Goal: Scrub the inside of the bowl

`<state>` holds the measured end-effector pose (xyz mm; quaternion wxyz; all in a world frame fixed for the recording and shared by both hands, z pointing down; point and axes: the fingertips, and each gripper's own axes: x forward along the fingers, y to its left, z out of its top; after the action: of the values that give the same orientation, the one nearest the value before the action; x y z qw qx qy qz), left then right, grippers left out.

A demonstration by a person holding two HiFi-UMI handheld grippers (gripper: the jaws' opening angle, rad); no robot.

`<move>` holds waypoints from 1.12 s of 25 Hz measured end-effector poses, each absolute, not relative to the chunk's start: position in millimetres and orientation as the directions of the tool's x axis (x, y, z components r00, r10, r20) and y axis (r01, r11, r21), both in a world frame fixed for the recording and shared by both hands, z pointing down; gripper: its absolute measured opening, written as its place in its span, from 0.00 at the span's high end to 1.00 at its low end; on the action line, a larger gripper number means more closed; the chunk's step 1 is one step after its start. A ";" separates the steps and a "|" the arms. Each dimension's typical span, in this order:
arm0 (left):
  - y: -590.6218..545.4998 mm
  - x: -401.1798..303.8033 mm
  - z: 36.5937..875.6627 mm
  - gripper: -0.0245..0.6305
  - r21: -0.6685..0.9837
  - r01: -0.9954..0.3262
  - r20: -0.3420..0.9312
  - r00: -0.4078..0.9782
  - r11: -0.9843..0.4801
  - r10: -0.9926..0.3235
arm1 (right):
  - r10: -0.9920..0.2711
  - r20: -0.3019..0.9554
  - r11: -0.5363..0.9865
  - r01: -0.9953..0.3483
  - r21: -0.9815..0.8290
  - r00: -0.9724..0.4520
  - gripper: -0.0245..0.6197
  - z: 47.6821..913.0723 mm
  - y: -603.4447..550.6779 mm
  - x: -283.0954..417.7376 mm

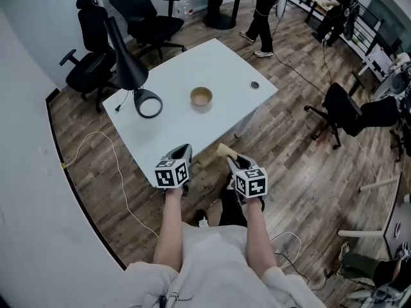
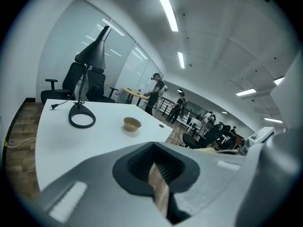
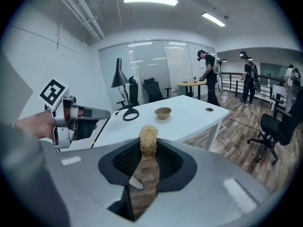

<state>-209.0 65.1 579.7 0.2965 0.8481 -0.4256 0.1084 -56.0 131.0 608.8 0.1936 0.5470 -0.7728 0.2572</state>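
A small tan bowl [image 1: 201, 97] stands upright near the middle of the white table [image 1: 192, 133], far ahead of both grippers; it also shows as the bowl [image 2: 132, 123] and the bowl [image 3: 163, 112]. My right gripper [image 1: 233, 163] is held off the table's near corner, shut on a wooden-handled scrub brush [image 1: 223, 150]. The brush's fibre head [image 3: 148, 140] sticks up between the jaws of the right gripper [image 3: 147, 163]. My left gripper [image 1: 180, 152] hovers over the near table edge; its jaws are together with nothing held, as the left gripper [image 2: 157, 174] shows.
A black desk lamp [image 1: 126, 58] with a ring base [image 1: 149, 104] stands left of the bowl. A small round grommet [image 1: 255, 85] sits at the table's right. Black office chairs [image 1: 96, 50] stand behind; another chair [image 1: 343, 111] is right. A person [image 1: 263, 11] stands by a round table.
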 end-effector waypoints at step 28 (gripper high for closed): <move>-124.7 -172.6 616.8 0.96 0.455 -0.829 0.543 0.547 -0.325 -0.637 | -0.683 0.549 0.406 -0.875 -0.263 -0.481 0.79 604.4 -115.6 -9.6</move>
<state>-172.6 -124.7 616.8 0.3596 0.8028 -0.4565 0.1336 -9.6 -115.6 604.4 0.1808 0.4760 -0.8187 0.2654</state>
